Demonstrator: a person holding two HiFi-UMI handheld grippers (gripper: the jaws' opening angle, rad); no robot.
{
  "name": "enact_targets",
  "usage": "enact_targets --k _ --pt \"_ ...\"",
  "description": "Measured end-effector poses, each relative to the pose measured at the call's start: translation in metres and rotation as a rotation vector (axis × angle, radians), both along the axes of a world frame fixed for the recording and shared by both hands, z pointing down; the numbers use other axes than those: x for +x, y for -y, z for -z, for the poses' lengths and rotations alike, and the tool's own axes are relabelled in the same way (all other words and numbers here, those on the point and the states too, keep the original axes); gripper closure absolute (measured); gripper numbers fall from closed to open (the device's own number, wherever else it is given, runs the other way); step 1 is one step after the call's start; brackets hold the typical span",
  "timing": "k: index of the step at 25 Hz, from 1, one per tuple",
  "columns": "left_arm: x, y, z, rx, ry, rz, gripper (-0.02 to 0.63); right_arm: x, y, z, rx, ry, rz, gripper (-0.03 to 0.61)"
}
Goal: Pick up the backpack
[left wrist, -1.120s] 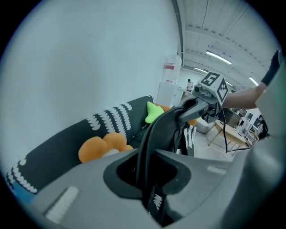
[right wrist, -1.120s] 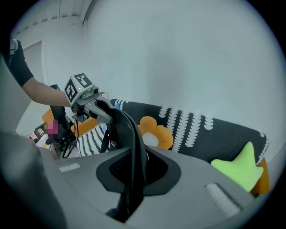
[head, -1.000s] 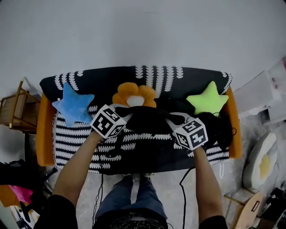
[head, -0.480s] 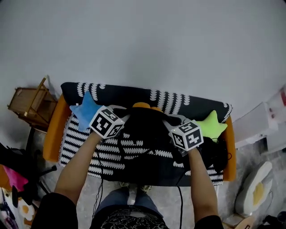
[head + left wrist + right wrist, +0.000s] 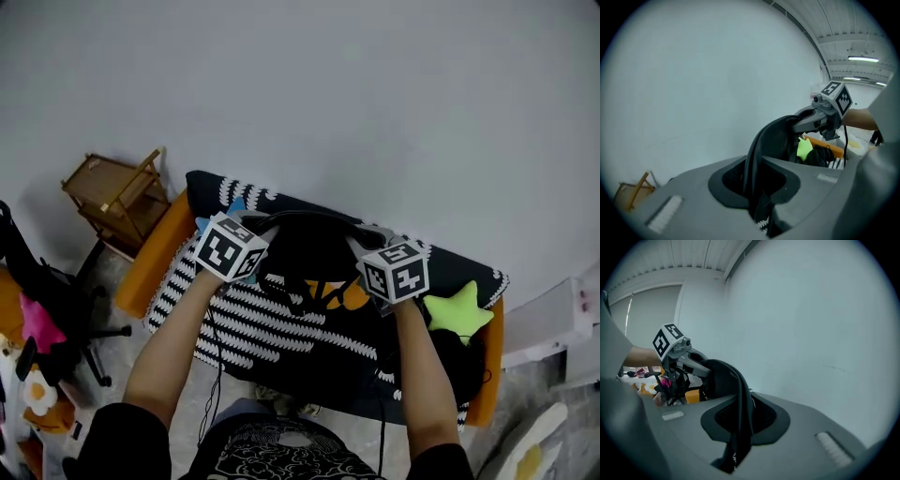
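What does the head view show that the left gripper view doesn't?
Only the head view shows the blue star cushion peeking out behind the left gripper, the orange flower cushion and the person's bare forearms. Only the left gripper view shows the ceiling strip lights and, close up, the black strap clamped between its jaws. Both show the black backpack, the lime-green star cushion, the wooden side table and the right gripper.

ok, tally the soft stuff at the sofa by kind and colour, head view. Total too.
Black fabric backpack: 1
Blue star-shaped plush cushion, mostly hidden: 1
Orange flower-shaped plush cushion, partly hidden: 1
Green star-shaped plush cushion: 1
Total: 4
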State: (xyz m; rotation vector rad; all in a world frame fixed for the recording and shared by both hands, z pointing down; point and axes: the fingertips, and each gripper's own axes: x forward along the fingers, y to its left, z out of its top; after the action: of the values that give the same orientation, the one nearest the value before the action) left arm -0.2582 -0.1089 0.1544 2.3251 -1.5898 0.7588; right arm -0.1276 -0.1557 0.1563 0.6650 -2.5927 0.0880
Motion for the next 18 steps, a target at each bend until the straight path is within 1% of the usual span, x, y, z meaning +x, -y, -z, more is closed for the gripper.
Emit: enact_targets --k 4,10,15,18 --pt "-0.026 -0.015 0.028 0.058 0.01 0.099 0.559 -0.03 -0.002 0.03 0.051 0.031 0.048 0.525" --pt "-0.069 -0.044 0.071 0.152 0.044 0.247 0.559 -0.08 -0.018 0.073 0.118 0.095 0.125 0.523" --pt "-0.098 -0.068 0.104 0.221 0.088 0.371 0.559 -0.114 -0.031 0.103 0.163 0.164 0.155 0.523" --pt "-0.11 -0.081 0.119 0.257 0.1 0.423 0.559 -0.129 -0.039 0.118 0.181 0.205 0.169 0.523"
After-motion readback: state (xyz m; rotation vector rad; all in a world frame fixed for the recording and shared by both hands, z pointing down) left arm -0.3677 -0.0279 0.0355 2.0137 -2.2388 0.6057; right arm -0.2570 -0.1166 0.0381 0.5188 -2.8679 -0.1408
